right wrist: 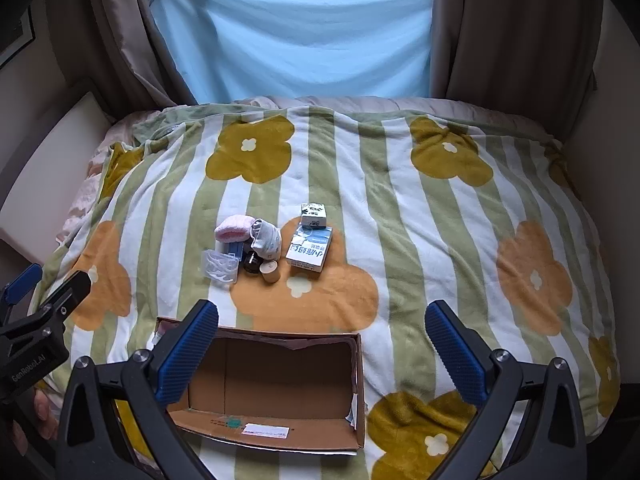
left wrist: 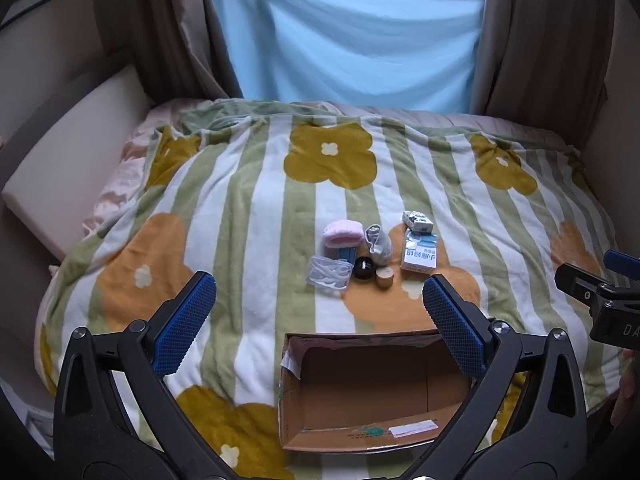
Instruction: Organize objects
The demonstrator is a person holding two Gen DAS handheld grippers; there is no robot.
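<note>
On the flower-striped bed blanket (left wrist: 248, 208) | small-items cluster (right wrist: 264, 248) lies beyond empty brown cardboard box (right wrist: 276, 384) | both hand-held grippers gape wide, empty.

the blue case (left wrist: 344, 255) lies mostly hidden under the pink cloth (left wrist: 342, 233); the box (right wrist: 308, 254) print is too small to read.

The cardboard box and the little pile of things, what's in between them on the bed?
Nothing but bare blanket. Both wrist views show an empty flowered stretch between the open cardboard box and the nearest items, the small wooden jar and clear plastic case.
</note>
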